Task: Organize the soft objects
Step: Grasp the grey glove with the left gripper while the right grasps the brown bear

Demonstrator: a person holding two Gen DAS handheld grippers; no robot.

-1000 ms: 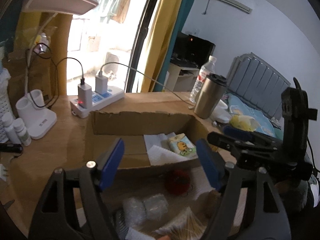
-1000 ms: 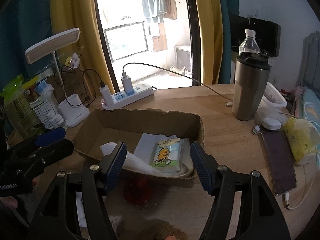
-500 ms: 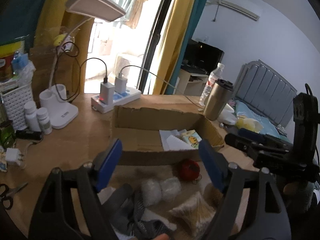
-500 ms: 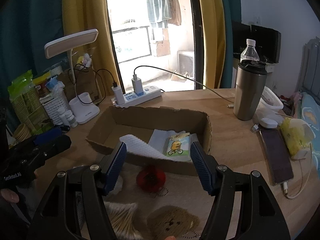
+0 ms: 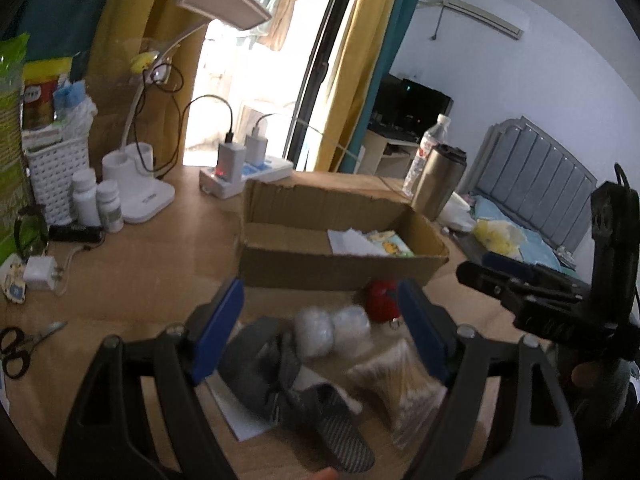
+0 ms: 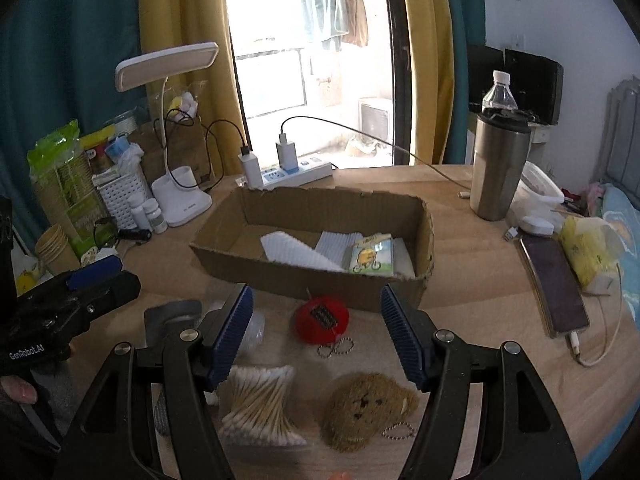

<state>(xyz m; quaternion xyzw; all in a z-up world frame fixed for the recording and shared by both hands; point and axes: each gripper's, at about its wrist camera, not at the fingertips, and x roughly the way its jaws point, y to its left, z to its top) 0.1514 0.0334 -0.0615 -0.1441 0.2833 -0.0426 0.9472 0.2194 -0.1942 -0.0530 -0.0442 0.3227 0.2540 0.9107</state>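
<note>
A cardboard box (image 6: 424,236) (image 5: 340,268) on the wooden table holds white tissues (image 6: 296,252) and a cartoon tissue pack (image 6: 370,256). In front of it lie a red plush keychain (image 6: 322,318) (image 5: 380,300), a brown bear plush (image 6: 366,408), a bag of cotton swabs (image 6: 260,404) (image 5: 408,388), two clear-wrapped white bundles (image 5: 332,328) and grey socks (image 5: 304,392). My right gripper (image 6: 316,336) is open and empty above the red plush. My left gripper (image 5: 320,332) is open and empty above the bundles and socks.
A steel tumbler (image 6: 498,168), water bottle (image 6: 498,92), phone (image 6: 554,284) and yellow tissue pack (image 6: 586,252) stand right. A power strip (image 6: 296,170), desk lamp (image 6: 182,200), pill bottles (image 5: 96,204), white basket (image 5: 54,172) and scissors (image 5: 20,348) are at the left.
Both grippers have pulled back and up from the box. The plush toys, swabs, bundles and socks in front of the box have come into view. Both stay open.
</note>
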